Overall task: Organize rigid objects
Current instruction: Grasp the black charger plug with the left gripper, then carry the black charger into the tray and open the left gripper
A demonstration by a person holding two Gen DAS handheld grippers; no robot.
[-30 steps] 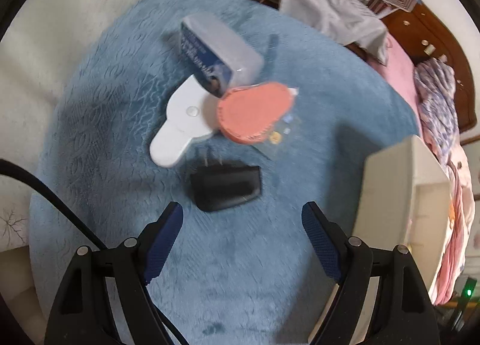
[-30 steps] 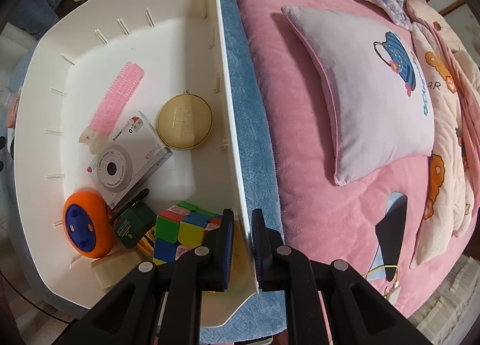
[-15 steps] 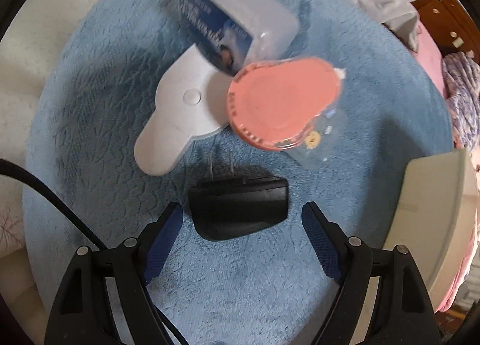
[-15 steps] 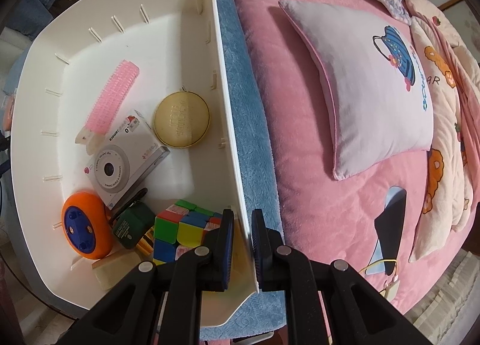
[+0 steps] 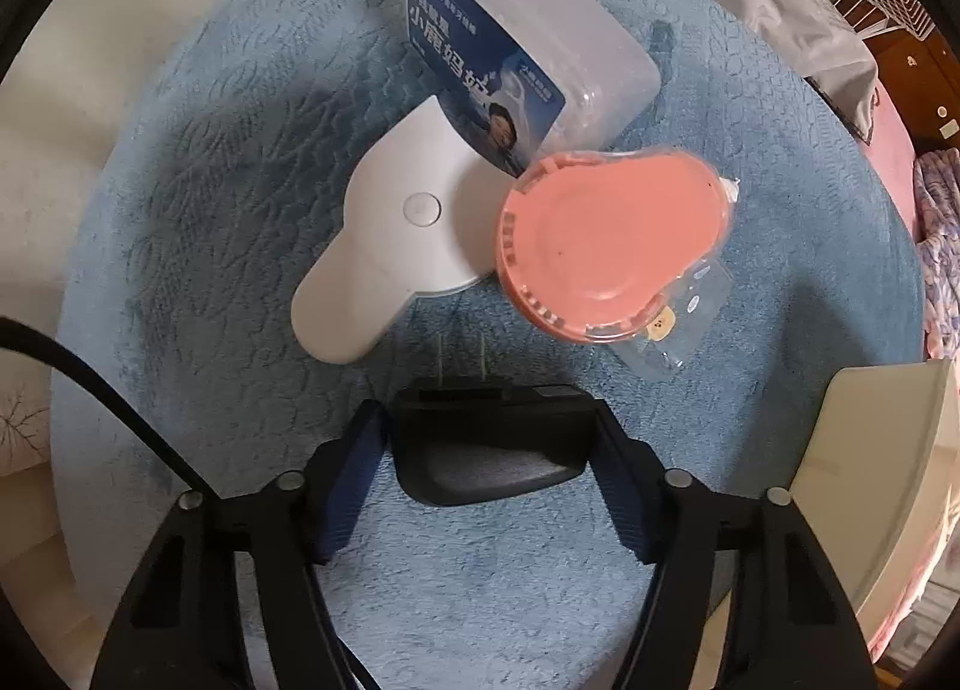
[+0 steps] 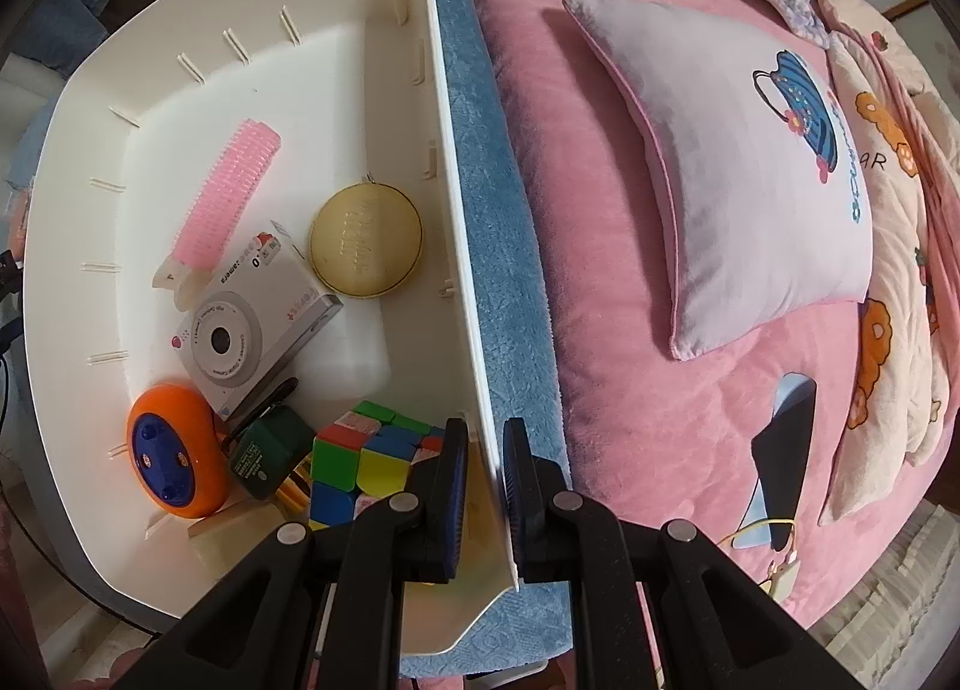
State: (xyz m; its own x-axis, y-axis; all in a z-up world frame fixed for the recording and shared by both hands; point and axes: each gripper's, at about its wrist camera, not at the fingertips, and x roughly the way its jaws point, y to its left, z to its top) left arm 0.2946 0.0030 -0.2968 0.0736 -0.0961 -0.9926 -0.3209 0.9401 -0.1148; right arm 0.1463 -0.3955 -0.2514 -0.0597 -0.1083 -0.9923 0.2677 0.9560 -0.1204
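In the left wrist view my left gripper (image 5: 489, 453) is open, its two fingers on either side of a black plug adapter (image 5: 492, 444) lying on the blue towel (image 5: 210, 150); I cannot tell if the pads touch it. Beyond it lie a white handled device (image 5: 390, 246), a pink round case (image 5: 606, 246) and a clear box with a blue label (image 5: 516, 60). In the right wrist view my right gripper (image 6: 480, 462) is shut on the right wall of the white bin (image 6: 444, 162), which holds a camera (image 6: 252, 324), pink roller (image 6: 231, 192), gold disc (image 6: 366, 246), orange toy (image 6: 171, 450) and puzzle cube (image 6: 360, 462).
The white bin's corner (image 5: 882, 462) stands at the right of the left wrist view. A pink bed (image 6: 600, 210) with a pillow (image 6: 750, 162) lies right of the bin. A dark cable (image 5: 90, 384) crosses the towel at the left.
My left gripper has moved forward and down, so the black plug adapter now sits between its fingers. My right gripper stays shut on the bin wall.
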